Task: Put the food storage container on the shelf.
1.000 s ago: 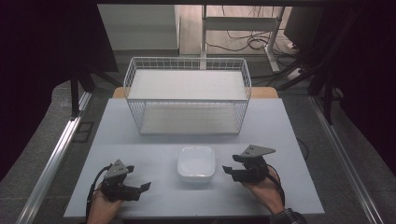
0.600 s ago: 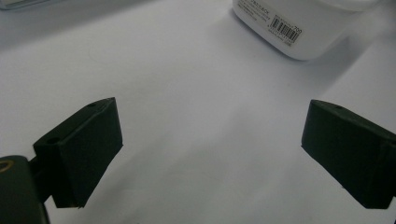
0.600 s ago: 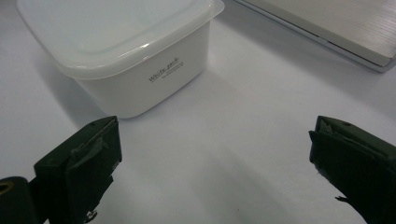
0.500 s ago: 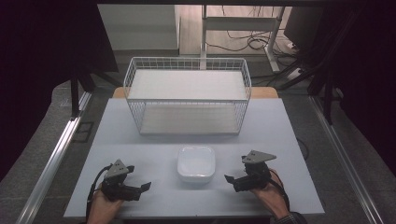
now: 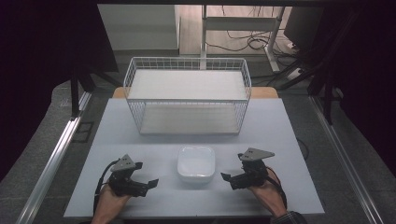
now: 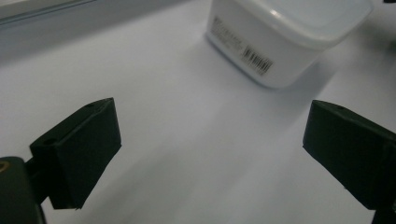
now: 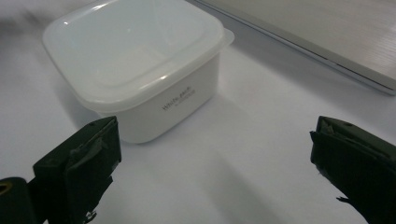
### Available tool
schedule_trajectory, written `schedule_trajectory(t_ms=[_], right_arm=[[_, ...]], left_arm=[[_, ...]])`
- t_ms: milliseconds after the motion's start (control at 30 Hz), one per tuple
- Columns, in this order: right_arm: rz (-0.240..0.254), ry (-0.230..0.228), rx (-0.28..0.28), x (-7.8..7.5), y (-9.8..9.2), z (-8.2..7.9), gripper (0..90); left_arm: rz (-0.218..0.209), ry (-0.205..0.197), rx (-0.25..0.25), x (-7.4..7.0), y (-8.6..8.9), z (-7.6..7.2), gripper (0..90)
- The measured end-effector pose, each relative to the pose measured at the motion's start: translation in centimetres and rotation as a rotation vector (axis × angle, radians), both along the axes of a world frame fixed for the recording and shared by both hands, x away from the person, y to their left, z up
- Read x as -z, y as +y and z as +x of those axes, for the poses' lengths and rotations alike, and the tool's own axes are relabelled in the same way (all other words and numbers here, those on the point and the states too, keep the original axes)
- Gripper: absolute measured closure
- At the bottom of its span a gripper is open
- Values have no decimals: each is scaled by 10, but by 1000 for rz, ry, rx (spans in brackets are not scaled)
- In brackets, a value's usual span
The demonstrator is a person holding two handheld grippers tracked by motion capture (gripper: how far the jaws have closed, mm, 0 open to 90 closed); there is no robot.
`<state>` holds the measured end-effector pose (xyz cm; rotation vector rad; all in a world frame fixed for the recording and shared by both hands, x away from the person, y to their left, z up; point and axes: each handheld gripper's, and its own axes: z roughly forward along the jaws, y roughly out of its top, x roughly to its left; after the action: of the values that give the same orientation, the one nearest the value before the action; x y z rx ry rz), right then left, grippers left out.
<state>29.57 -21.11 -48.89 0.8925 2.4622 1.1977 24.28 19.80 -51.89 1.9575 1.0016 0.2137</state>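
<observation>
One lidded white container (image 5: 196, 163) sits between two hand-held grippers, left (image 5: 148, 183) and right (image 5: 227, 179), both spread.

We hold the left gripper (image 5: 150, 182) and the right gripper (image 5: 227, 178) low, jaws wide, tips facing inward; the right's have just been opening.

White table (image 5: 280, 130) w/ wire basket (image 5: 187, 95) & lidded container (image 5: 196, 163) on it.

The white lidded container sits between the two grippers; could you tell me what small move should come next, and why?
Probably ease the right gripper toward the white container. Its jaws have just been opening, stand wide with nothing between them, and the container lies just ahead, untouched on the table. The left gripper is open too, farther back.
</observation>
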Motion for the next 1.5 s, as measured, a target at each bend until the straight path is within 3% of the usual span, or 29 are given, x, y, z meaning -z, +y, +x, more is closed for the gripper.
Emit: schedule_trajectory(t_ms=[200, 467, 633, 833, 900, 967, 1067, 1133, 1167, 1200, 1233, 1267, 1333, 1367, 1433, 1500], right_arm=[[4, 15, -11, -3, 9, 3, 15], [19, 43, -13, -8, 24, 11, 0], [-31, 41, -11, -12, 32, 14, 14], [-24, 78, -15, -16, 45, 25, 48], [-17, 87, -11, -14, 51, 31, 59], [-13, 93, -10, -13, 53, 33, 65], [-2, 122, -14, -8, 54, 37, 80], [5, 150, -22, -3, 54, 38, 81], [35, 188, -22, -1, 53, 38, 93], [35, 188, -22, -1, 53, 38, 93], [55, 233, -31, 0, 53, 38, 126], [55, 233, -31, 0, 53, 38, 126], [78, 280, -49, 1, 52, 37, 187], [94, 336, -36, 2, 51, 36, 192], [96, 350, -25, 2, 50, 35, 210], [98, 362, -6, -2, 46, 33, 308]], left_arm=[[-10, -15, 40, -9, -14, 9, 36], [-3, -22, 71, -20, -35, 33, 69], [20, -23, 110, -25, -56, 49, 77], [21, 3, 142, -28, -76, 63, 103], [7, 41, 151, -24, -82, 71, 89], [11, 47, 154, -21, -84, 73, 83], [7, 56, 162, -14, -85, 75, 77], [-17, 67, 165, -11, -83, 75, 77], [-47, 91, 169, -9, -82, 75, 81], [-47, 91, 169, -9, -82, 75, 90], [-76, 119, 184, -6, -81, 75, 113], [-89, 139, 197, -5, -80, 74, 113], [-109, 155, 198, -4, -78, 71, 128], [-112, 152, 197, -5, -76, 66, 179], [-111, 146, 197, -7, -74, 63, 221], [-126, 135, 176, -10, -66, 57, 359]])
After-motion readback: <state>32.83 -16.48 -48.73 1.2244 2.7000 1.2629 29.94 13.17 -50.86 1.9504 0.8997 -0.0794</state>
